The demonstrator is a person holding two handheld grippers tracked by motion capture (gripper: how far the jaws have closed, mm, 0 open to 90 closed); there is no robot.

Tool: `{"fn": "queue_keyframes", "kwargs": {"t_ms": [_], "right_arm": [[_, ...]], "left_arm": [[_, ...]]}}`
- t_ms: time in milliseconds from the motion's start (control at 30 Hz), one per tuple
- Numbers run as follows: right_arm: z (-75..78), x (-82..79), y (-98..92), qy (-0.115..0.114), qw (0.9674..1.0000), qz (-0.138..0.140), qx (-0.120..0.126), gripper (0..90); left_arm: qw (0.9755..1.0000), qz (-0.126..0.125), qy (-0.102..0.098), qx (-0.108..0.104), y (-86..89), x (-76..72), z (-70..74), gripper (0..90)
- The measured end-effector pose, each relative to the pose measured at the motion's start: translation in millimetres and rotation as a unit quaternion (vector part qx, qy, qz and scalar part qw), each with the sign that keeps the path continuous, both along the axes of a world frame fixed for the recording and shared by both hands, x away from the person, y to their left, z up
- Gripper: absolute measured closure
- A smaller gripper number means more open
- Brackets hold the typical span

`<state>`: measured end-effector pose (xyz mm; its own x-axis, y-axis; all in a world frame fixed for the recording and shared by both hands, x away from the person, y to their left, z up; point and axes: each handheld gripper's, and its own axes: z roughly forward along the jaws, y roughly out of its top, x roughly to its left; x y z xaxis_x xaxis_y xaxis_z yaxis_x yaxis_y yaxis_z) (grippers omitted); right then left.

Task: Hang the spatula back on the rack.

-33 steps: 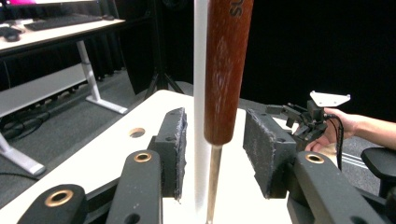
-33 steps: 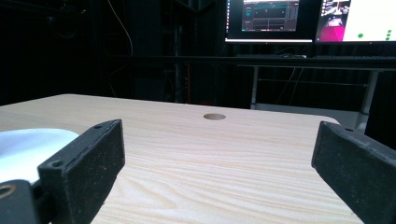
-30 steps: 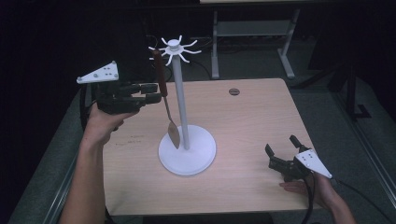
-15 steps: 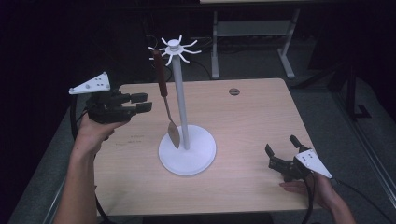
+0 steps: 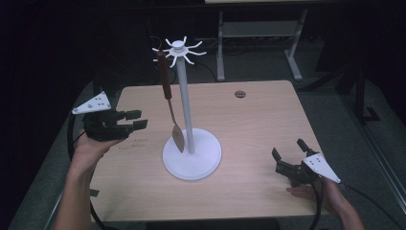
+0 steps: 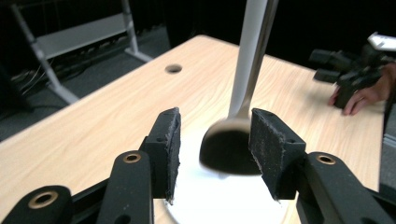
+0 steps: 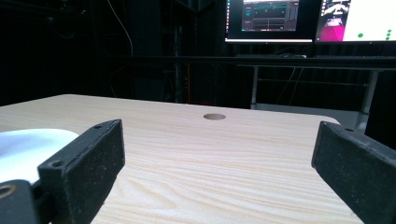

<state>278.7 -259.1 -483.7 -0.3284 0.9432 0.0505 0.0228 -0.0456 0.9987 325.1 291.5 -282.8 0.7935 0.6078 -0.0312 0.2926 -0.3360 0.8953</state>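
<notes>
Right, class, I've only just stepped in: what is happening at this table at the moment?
A person holds tongs in each hand at a wooden table. A spatula hangs from a hook on the white stand. The left tongs are open, held in the air beside the spatula without touching it. The right tongs are open too, low near the table's edge, holding nothing.

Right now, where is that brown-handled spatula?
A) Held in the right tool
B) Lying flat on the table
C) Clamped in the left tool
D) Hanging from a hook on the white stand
D: the spatula hangs by its handle from a hook atop the white stand, its blade down near the round base, apart from both tools.
</notes>
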Motion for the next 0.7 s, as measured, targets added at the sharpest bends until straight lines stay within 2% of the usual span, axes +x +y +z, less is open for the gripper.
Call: {"fn": "queue_keyframes", "kwargs": {"t_ms": [433,633,700], "right_arm": [[0.0,0.0,-0.4,0.001,1.0000,0.004,0.000,2.0],[0.0,0.1,-0.5,0.000,1.0000,0.007,-0.001,2.0],[0.0,0.1,-0.6,0.001,1.0000,0.007,0.000,2.0]], "left_arm": [[0.9984,0.041,0.027,0.029,9.2,-11.0,-41.9,48.6],[0.9961,0.062,0.041,0.048,14.3,-15.6,-64.9,46.5],[0.9953,0.072,0.045,0.046,16.2,-17.8,-73.1,46.0]]}}
